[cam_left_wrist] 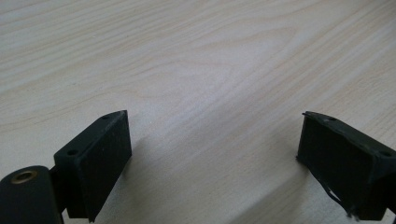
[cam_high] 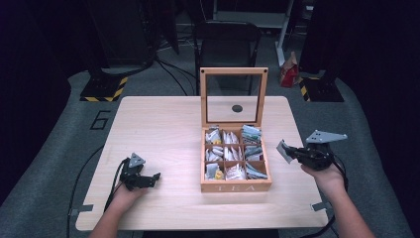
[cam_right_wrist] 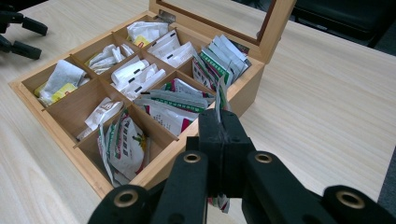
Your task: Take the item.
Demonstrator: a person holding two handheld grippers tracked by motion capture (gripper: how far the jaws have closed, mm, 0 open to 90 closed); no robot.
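A wooden tea box [cam_high: 236,187] stands on the table right of centre, its glass lid [cam_high: 234,71] raised upright. Its compartments hold several tea packets. Just off the box's right side, my right gripper [cam_high: 292,152] is shut on one thin tea packet [cam_high: 284,150]. In the right gripper view the gripper [cam_right_wrist: 223,126] pinches that packet [cam_right_wrist: 219,98] edge-on, above the box's near corner [cam_right_wrist: 252,88]. My left gripper [cam_high: 153,177] rests low at the table's front left, pointing right. In its own view the left gripper [cam_left_wrist: 215,158] is open, with bare wood between the jaws.
The light wooden table [cam_high: 158,124] has bare room on its left half. A black chair [cam_high: 225,42] stands behind the far edge. Striped stand bases [cam_high: 104,89] and a red bag [cam_high: 288,72] sit on the floor beyond.
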